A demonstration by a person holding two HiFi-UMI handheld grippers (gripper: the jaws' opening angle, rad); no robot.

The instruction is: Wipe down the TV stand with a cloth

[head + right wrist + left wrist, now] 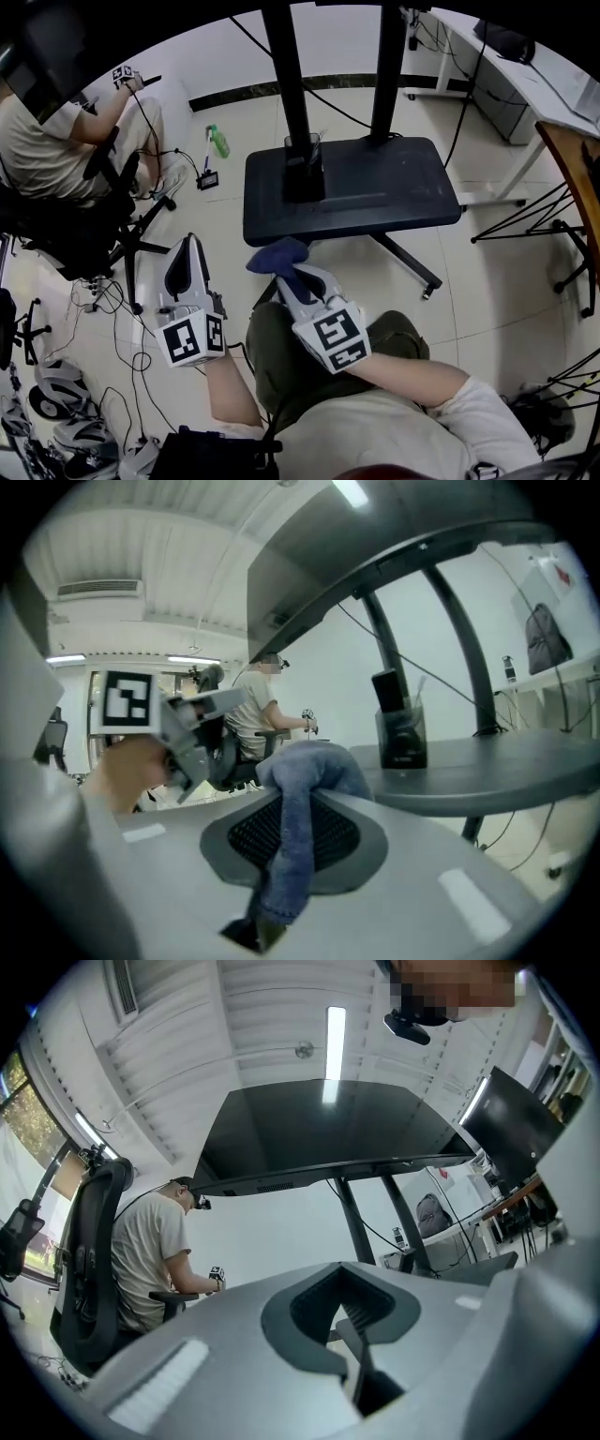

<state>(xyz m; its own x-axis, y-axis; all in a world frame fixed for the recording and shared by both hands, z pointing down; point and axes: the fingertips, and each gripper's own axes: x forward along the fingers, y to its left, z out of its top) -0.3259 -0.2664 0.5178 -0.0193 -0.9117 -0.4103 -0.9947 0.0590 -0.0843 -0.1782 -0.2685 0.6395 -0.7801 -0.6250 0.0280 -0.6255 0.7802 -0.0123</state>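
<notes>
Two hand-held grey grippers sit closest, each carrying one cube of black-and-white square markers, both on the near side of the black flat-topped TV stand (375,187). The right gripper (286,272) is clamped on the one dark blue cloth (277,253). In the right gripper view the fabric is pinched in the seam between the jaws, and its loose end bunches over their tips. The cloth lies at the stand's near left corner, against its front edge; whether it touches the top I cannot tell. The left gripper (190,246) hangs to the left of that corner, clear of the stand, with its jaws pressed together and nothing between them. Two black upright posts (286,75) rise from the stand's far side. One small clear holder (303,148) with a dark insert stands on the stand's top at the foot of the left post. Beyond the stand's left end, one green bottle (218,142) lies on the tiled floor. Farther left, one other person (37,141) sits in a black office chair (56,234).
</notes>
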